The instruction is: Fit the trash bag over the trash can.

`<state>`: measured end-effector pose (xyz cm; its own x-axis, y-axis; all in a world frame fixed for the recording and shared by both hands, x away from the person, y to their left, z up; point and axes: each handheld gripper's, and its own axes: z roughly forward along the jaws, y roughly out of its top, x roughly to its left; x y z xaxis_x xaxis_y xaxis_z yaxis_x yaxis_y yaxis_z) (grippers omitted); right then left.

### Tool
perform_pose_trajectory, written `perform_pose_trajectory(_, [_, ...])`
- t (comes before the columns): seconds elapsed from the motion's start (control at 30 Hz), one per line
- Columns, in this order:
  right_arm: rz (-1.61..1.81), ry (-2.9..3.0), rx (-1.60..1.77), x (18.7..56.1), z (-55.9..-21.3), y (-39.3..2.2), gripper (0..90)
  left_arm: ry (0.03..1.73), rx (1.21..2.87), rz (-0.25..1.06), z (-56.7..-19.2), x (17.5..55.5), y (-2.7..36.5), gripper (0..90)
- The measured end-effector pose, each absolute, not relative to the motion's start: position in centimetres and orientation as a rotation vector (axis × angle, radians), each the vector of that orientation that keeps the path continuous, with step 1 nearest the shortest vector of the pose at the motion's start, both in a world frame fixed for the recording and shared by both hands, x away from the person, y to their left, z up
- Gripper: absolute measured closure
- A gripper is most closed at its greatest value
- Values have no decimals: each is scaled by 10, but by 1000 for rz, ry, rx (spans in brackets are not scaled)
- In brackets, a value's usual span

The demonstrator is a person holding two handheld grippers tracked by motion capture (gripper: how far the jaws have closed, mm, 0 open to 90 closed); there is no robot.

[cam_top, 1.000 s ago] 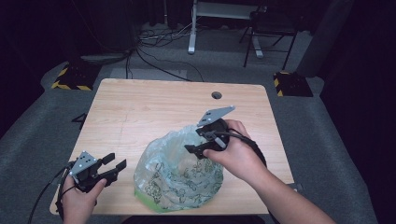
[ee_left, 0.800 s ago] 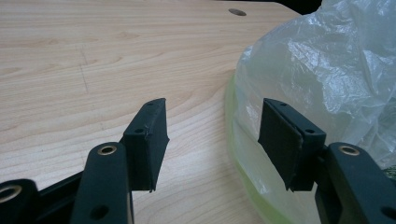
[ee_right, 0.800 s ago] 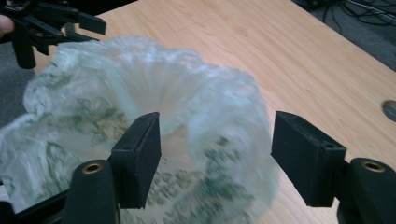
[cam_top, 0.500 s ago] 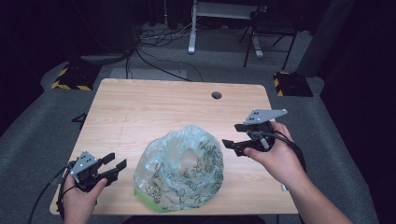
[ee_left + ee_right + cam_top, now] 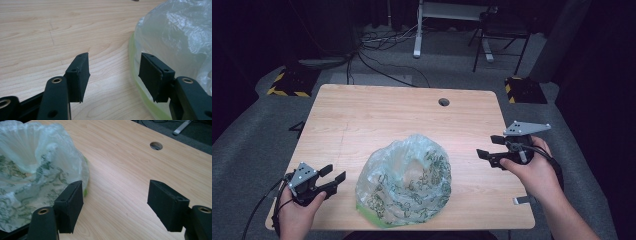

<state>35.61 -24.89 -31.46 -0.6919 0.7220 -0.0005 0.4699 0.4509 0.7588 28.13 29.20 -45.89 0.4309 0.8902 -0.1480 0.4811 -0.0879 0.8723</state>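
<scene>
A: Where is the plastic bag (image 5: 404, 182) sitting right now?

B: On the near half of the wooden table (image 5: 377, 115), about midway between the two hands. It is a crumpled, see-through bag with a green leafy print and a green rim along its bottom edge, puffed up with a hollow in the middle, and nothing is touching it.

A: And the left gripper (image 5: 334, 180)?

B: At the near left corner of the table, aimed toward the bag. Its jaws stand spread with only bare wood between them; in the left gripper view the bag's green edge (image 5: 140, 82) lies just beyond the right-hand pad. My guess is it waits there so it can take hold of that near edge.

A: The right gripper (image 5: 487, 150)?

B: By the right edge of the table, well apart from the bag, pointing left at it. Its jaws have just been opening and now stand wide, with nothing between them. In the right gripper view the bag (image 5: 32, 170) shows past the left pad and the round cable hole (image 5: 156, 145) lies far off.

A: So why both hands out to the sides?

B: I judge the bag is lying free and both tools are ready to grasp it from either side
</scene>
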Motion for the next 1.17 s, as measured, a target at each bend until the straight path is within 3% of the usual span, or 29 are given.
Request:
perform_pose_trajectory(0.5, [1029,2385,1128,360,-365,-278,282,1204,1732,529,-463,282,296,413])
perform_pose_trajectory(1.17, [980,2355,1210,362,-477,-298,253,1215,1744,516,-469,284,295,412])
